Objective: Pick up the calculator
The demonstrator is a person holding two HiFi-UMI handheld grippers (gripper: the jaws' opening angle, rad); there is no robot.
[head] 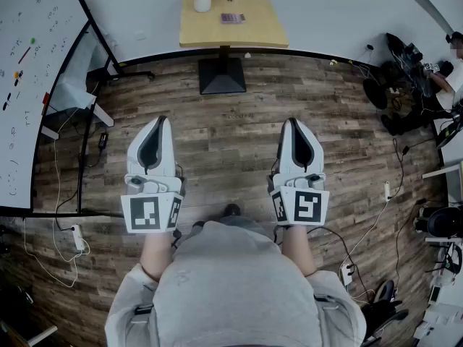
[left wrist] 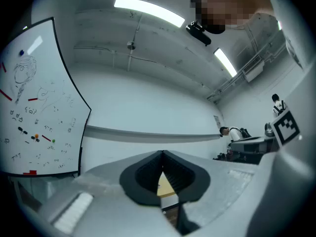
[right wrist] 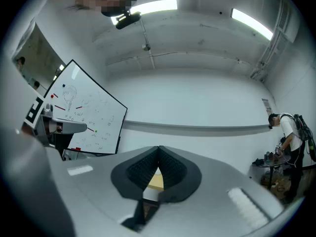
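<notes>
A small pinkish calculator (head: pixel 232 18) lies flat on a square wooden table (head: pixel 253 31) at the far end of the room, beside a white vase with a plant (head: pixel 202 0). My left gripper (head: pixel 160 123) and right gripper (head: pixel 290 124) are held side by side over the wood floor, well short of the table, both shut with nothing between the jaws. In the left gripper view the left gripper (left wrist: pixel 162 153) has its tips touching, with a slice of the table (left wrist: pixel 165 186) showing through the gap. The right gripper (right wrist: pixel 158 148) looks the same, with the table (right wrist: pixel 156 181) behind it.
A whiteboard (head: pixel 32 71) on a stand fills the left side. Cables and a power strip (head: pixel 77 237) trail on the floor at left. At right are black bags (head: pixel 394 92), more cables and a seated person (head: pixel 445 74). The table's black base (head: pixel 221 74) stands ahead.
</notes>
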